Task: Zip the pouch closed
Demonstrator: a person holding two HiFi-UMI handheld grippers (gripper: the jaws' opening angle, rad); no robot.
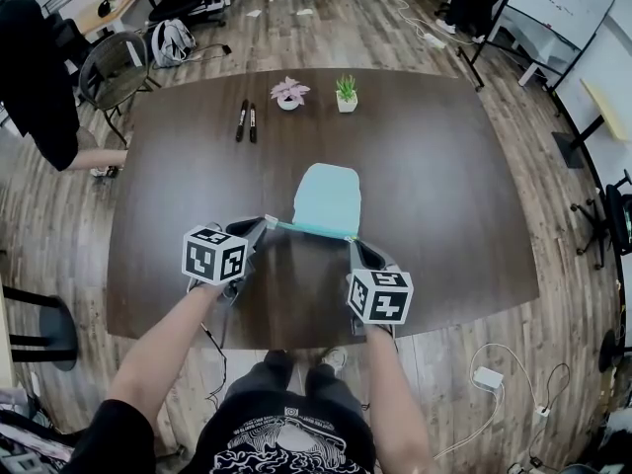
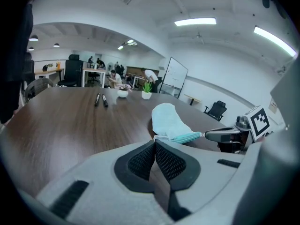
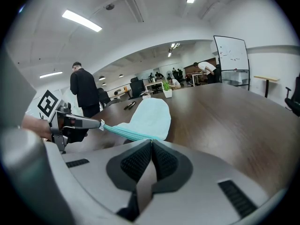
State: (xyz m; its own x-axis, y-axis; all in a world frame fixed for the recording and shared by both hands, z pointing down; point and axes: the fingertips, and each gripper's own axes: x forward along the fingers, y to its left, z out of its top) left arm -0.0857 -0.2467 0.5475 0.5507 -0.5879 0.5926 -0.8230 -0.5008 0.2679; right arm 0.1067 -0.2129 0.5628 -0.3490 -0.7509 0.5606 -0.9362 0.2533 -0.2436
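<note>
Head view: dark surface (image 1: 444, 186) in an office, bearing pens (image 1: 241, 120), plants (image 1: 346, 94) and a pouch (image 1: 328, 200). Its ends sit clenched in the left tongs (image 1: 269, 222) and right tongs (image 1: 352, 241).

Pale teal pouch (image 1: 327, 198) (darker teal zip (image 1: 316, 229)), dark brown table (image 1: 444, 166), 2 black pens (image 1: 241, 119).

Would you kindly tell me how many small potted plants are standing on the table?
2. A pink-leaved plant stands near the far edge of the table, and a green plant stands just right of it in the head view. None seems hidden.
</note>
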